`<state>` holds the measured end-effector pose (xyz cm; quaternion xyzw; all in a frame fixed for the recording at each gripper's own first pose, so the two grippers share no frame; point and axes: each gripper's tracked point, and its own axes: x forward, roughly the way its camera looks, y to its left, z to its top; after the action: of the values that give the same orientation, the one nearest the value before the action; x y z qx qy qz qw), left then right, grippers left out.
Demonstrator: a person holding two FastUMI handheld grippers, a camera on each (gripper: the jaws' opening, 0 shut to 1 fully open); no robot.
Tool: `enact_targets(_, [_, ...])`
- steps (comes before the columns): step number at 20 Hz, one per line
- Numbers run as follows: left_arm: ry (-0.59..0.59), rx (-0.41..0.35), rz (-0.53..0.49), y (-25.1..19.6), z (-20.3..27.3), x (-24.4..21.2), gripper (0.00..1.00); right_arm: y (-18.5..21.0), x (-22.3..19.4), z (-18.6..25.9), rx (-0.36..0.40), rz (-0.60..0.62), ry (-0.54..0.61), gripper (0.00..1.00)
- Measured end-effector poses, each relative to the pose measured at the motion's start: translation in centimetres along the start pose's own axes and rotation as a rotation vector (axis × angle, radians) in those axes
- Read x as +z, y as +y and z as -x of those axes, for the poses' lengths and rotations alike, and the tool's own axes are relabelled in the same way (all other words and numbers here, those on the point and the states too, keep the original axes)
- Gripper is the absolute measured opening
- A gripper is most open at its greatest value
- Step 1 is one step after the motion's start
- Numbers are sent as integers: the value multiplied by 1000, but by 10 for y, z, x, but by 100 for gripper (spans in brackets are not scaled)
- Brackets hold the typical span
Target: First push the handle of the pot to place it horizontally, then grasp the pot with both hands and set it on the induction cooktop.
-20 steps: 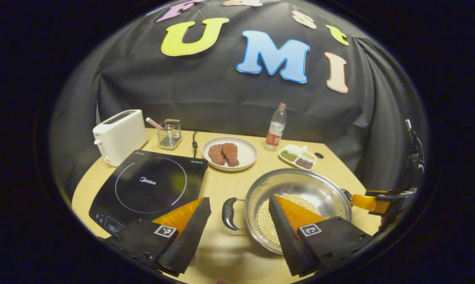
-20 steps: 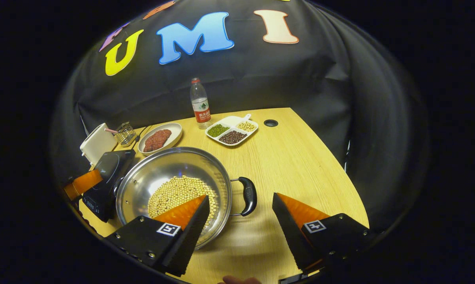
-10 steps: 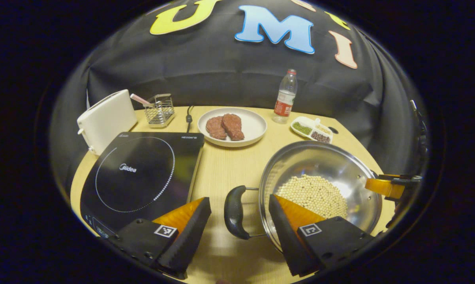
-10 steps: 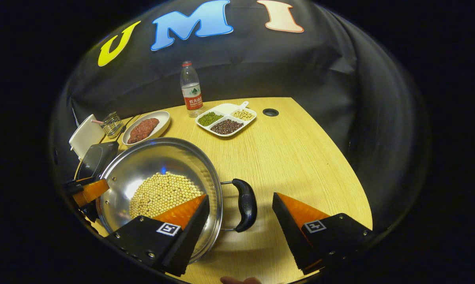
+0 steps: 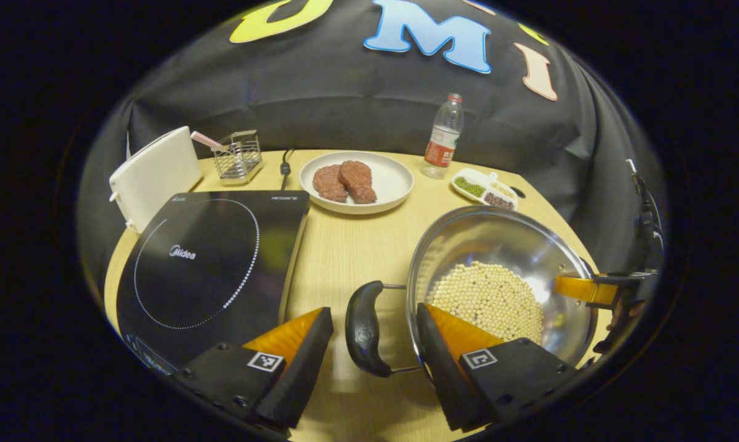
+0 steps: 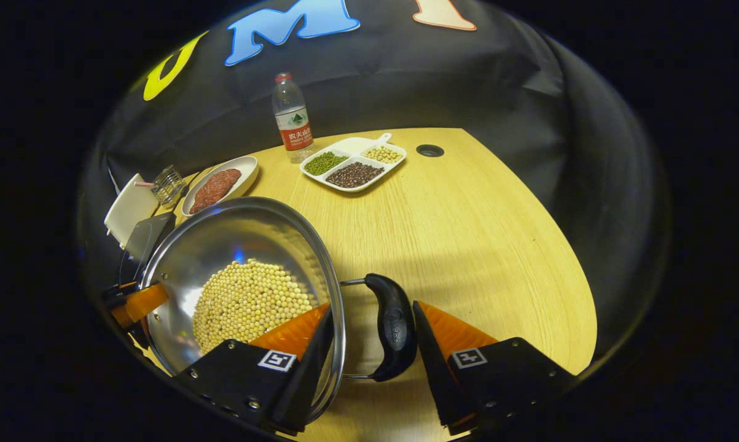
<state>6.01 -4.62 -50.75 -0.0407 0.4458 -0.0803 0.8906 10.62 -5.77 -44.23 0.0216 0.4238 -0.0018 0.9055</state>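
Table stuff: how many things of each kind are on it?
Pot: 1
Induction cooktop: 1
Toaster: 1
Wire basket: 1
Plate of meat: 1
Water bottle: 1
Divided bean dish: 1
Total: 7

Black cloth wall (image 6: pixel 480 80) hangs in folds behind and around the booth. Light wood-grain worktop (image 6: pixel 467 233) with a curved edge and a round cable hole (image 6: pixel 430 150) near the back. Dim surroundings; soft shadows across the wood.
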Motion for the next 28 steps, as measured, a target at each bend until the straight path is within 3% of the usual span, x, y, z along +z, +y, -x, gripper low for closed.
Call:
enact_targets(2, [7,-26,-20,-7,0,2,79,2,3,2,8,10,5,75])
enact_targets(4, [12,-19,-35,-4,-2,1,68,1,-1,-1,13,9,8,62])
enact_targets(6, [21,-26,-18,-7,-2,1,69,3,2,1,20,2,4,67])
enact_targets(7, [29,-28,-15,-6,-2,1,69,3,-1,0,20,4,12,63])
enact_targets(8, [34,-26,-24,-7,-1,1,63,3,0,1,19,6,10,63])
enact_targets(10, [38,-26,-51,-5,0,2,65,3,-2,2,23,-15,15,63])
enact_targets(11, [35,-29,-47,-6,2,3,64,4,-2,4,25,-24,33,53])
enact_targets(12, [32,-29,-49,-7,3,6,60,5,-1,5,28,-34,32,58])
enact_targets(15, [7,-30,-80,-8,15,18,67,6,2,13,31,-47,31,58])
enact_targets(18, [-6,-36,-80,-10,27,31,60,8,10,29,26,-52,16,57])
enact_targets(20, [-6,-41,-81,-10,36,35,64,11,15,42,18,-46,11,57])
enact_targets(23, [5,-45,-72,-7,42,35,60,15,17,60,6,-41,18,58])
enact_targets(24, [7,-46,-65,-6,46,36,67,17,17,64,2,-40,22,57])
enact_targets(26, [10,-50,-56,-2,57,37,60,25,16,73,-1,-41,26,57])
enact_targets(28, [9,-54,-59,9,73,38,61,34,16,83,-4,-38,26,58])
